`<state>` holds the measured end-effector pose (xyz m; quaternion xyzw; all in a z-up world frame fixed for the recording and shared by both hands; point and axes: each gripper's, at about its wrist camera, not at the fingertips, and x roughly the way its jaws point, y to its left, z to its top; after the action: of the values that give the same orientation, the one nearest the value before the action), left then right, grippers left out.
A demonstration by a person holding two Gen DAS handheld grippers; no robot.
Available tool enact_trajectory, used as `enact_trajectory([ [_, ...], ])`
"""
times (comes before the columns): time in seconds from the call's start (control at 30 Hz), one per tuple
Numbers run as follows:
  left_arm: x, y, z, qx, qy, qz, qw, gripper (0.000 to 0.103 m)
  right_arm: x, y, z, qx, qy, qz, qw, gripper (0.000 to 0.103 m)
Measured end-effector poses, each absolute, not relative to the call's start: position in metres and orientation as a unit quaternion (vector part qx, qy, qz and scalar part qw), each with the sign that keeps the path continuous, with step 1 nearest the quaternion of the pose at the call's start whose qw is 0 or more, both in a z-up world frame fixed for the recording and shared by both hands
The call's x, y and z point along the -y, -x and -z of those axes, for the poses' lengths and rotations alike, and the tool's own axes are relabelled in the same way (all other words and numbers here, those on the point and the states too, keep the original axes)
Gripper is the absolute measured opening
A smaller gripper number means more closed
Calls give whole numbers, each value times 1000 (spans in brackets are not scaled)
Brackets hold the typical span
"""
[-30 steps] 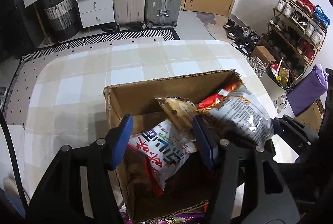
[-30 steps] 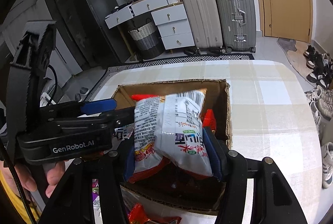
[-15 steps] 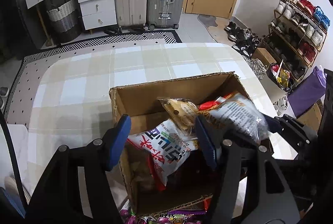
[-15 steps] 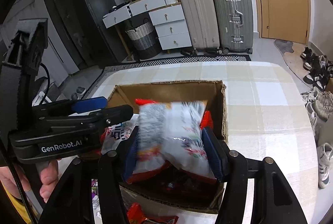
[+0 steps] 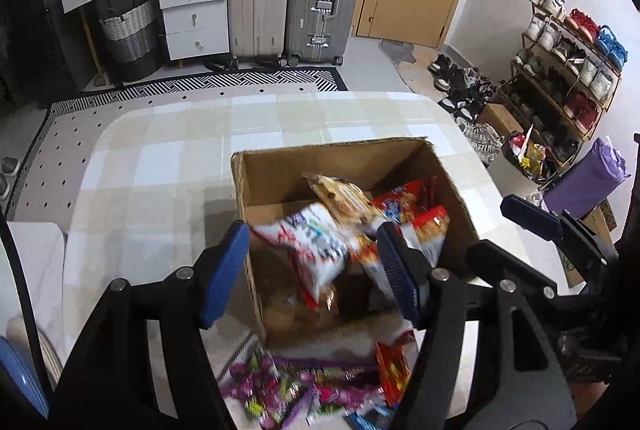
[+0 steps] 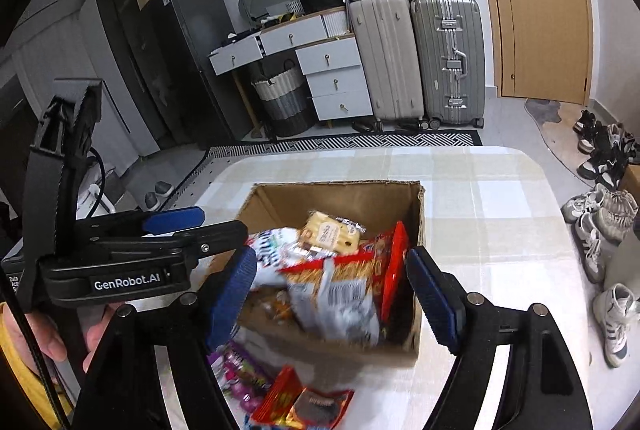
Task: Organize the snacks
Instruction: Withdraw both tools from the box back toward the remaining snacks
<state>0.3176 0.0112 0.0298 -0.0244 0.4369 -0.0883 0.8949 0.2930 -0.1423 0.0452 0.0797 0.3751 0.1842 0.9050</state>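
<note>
- The right gripper [image 6: 330, 296] hung over the near edge of the box [image 6: 344, 196], pointing forward and down into it, fingers spread wide with nothing between the pads.
- Its blue pads [image 6: 432, 300] framed the box's contents without touching any packet, as far as the right wrist view showed.
- The left gripper [image 5: 312, 272] stood at the box's near-left corner, likewise tilted down toward it, fingers apart and holding nothing.
- Its left pad [image 5: 224, 272] sat outside the box's left wall; the other pad was over the box's inside.
- In the right wrist view the left gripper's body reached in from the left of the box, gripped by a hand [image 6: 48, 338] low at the frame's edge.
- A white-and-red bag [image 6: 340, 294], blurred, lay inside the box at its near side, leaning on other packets.
- A white packet [image 5: 316, 246] lay in the box's left half; a yellow biscuit pack [image 6: 330, 236] rested toward the box's far wall; red packets [image 5: 404, 200] filled the right side.
- Purple packets [image 5: 280, 386] and a red packet [image 6: 280, 396] lay loose on the table [image 5: 160, 158] just in front of the box.
</note>
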Motion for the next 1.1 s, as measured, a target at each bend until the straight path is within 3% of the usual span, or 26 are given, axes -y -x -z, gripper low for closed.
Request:
enact_trajectory([
  [0.27, -9, -242, -65, -400, 30, 83, 912, 70, 144, -240, -74, -362, -79, -189, 909, 79],
  [0.37, 0, -204, -86, -372, 12, 81, 925, 78, 146, -215, -90, -354, -78, -196, 911, 80],
  [0.8, 3, -44, -159, -298, 8, 74, 952, 85, 148, -92, -147, -303, -81, -213, 926, 91],
  [0.93, -3, -5, -165, -297, 15, 81, 951, 89, 145, -62, -150, -293, -83, -220, 927, 95],
  [1.03, -10, 21, -158, -296, 21, 71, 952, 101, 142, -44, -143, -292, -81, -225, 926, 96],
  [1.1, -19, 36, -150, -289, 34, 68, 954, 102, 140, -31, -131, -287, -86, -232, 925, 97],
])
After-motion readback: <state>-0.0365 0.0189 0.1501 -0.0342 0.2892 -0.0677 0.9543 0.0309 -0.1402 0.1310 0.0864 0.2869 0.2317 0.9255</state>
